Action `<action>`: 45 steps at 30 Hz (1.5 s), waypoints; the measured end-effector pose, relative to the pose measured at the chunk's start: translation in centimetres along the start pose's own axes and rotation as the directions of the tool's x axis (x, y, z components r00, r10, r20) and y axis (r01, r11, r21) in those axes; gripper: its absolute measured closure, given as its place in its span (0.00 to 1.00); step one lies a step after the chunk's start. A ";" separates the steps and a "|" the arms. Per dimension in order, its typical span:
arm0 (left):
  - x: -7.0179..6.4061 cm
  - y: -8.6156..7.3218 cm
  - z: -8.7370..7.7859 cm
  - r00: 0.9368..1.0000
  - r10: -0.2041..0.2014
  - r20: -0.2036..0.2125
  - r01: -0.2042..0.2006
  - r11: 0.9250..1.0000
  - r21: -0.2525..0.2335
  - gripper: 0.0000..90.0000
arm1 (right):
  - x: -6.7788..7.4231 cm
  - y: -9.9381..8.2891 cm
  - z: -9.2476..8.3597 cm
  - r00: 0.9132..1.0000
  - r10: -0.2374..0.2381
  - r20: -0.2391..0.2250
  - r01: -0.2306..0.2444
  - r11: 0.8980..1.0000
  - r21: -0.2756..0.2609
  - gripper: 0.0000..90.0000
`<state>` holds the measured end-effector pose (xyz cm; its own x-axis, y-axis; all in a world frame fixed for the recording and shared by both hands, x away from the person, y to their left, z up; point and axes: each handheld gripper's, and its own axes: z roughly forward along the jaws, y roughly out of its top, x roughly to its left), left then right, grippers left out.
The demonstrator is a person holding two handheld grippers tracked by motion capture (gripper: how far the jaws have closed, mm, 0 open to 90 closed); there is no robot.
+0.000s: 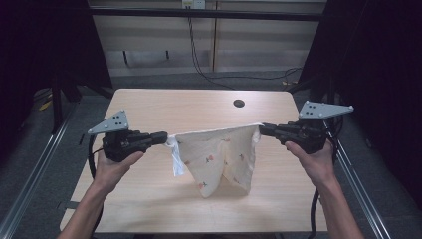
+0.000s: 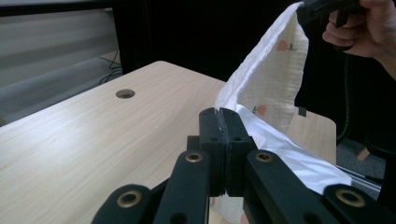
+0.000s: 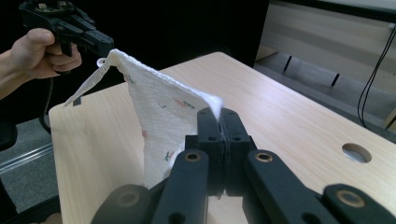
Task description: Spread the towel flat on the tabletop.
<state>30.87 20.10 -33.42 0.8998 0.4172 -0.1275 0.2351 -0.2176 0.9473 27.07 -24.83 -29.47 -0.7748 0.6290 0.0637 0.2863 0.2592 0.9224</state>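
A cream cloth (image 1: 219,157) with small flower prints hangs stretched between the two grippers above the wooden table (image 1: 149,107); its lower folds droop down to the tabletop. My left gripper (image 1: 165,137) is shut on the cloth's left corner, and a white hem dangles below it. My right gripper (image 1: 261,130) is shut on the right corner. In the left gripper view the closed jaws pinch the cloth (image 2: 271,79), with the other gripper (image 2: 322,9) holding the far corner. The right gripper view shows the cloth (image 3: 159,107) running from its closed jaws to the other gripper (image 3: 100,46).
A round cable hole (image 1: 239,103) sits near the table's far edge. Metal rails (image 1: 35,169) run along both sides of the table. Black cables (image 1: 199,55) trail across the floor behind, and dark curtains hang at left and right.
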 end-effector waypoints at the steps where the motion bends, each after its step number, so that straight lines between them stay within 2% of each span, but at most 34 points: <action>1: -0.1 0.1 -0.2 1.000 0.007 0.003 -0.007 1.000 -0.003 0.99 | 0.1 0.1 -0.1 1.000 -0.004 -0.001 0.004 1.000 -0.009 0.99; 4: -0.6 0.5 -1.0 1.000 0.015 0.004 -0.014 1.000 -0.015 0.99 | 0.5 0.4 -0.6 1.000 -0.020 -0.013 0.019 1.000 -0.018 0.99; 8: -1.4 0.9 -2.1 0.999 0.051 -0.007 -0.051 0.998 -0.023 0.99 | 1.5 0.9 -1.2 0.998 -0.032 -0.047 0.031 0.999 -0.025 0.99; 13: -2.0 1.3 -3.4 0.998 0.062 -0.006 -0.062 0.997 -0.048 0.99 | 3.0 1.5 -1.9 0.995 -0.064 -0.071 0.062 0.998 -0.026 0.99; 18: -3.2 2.0 -5.3 0.994 0.107 -0.033 -0.109 0.991 -0.078 0.99 | 4.6 2.0 -2.7 0.989 -0.103 -0.104 0.098 0.994 -0.052 0.99; 22: -3.5 1.9 -5.5 0.993 0.117 -0.035 -0.119 0.991 -0.064 0.99 | 5.5 1.5 -2.7 0.987 -0.121 -0.102 0.119 0.992 -0.032 0.99; 24: -3.0 1.4 -4.7 0.995 0.098 -0.034 -0.100 0.994 -0.048 0.99 | 5.1 0.7 -2.3 0.990 -0.108 -0.095 0.107 0.994 -0.012 0.99; 27: -1.8 0.7 -2.9 0.997 0.068 -0.024 -0.069 0.997 -0.030 0.99 | 3.7 -0.7 -1.6 0.994 -0.087 -0.068 0.088 0.996 0.005 0.99; 31: -0.2 -0.3 -0.4 1.000 0.014 -0.014 -0.014 1.000 0.006 0.99 | 0.8 -3.0 0.0 0.998 -0.010 -0.066 0.014 0.998 0.064 0.99; 32: 0.1 -0.4 0.0 1.000 0.012 -0.016 -0.012 1.000 0.014 0.99 | 0.2 -3.5 0.3 0.998 0.006 -0.067 -0.001 0.997 0.080 0.99; 35: 1.2 -1.3 1.4 0.999 -0.034 -0.011 0.034 0.999 0.027 0.99 | -1.4 -4.8 1.2 0.997 0.046 -0.060 -0.039 0.993 0.115 0.98; 36: 1.5 -1.5 1.7 0.999 -0.038 -0.010 0.038 0.999 0.031 0.99 | -2.0 -5.2 1.6 0.997 0.060 -0.051 -0.053 0.991 0.119 0.98; 40: 2.3 -2.3 2.8 0.998 -0.058 -0.031 0.060 0.996 0.063 0.99 | -3.0 -5.9 2.7 0.997 0.068 -0.035 -0.062 0.987 0.151 0.98; 45: 2.8 -2.7 3.1 0.997 -0.061 -0.037 0.063 0.996 0.064 0.99 | -4.3 -6.2 4.1 0.998 0.068 -0.005 -0.067 0.985 0.158 0.98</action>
<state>33.86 19.09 -37.28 0.8696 0.4623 -0.1736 0.3144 -0.2474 0.9165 30.94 -26.15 -37.06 -0.7565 0.6413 0.1285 0.4228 0.3296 0.8441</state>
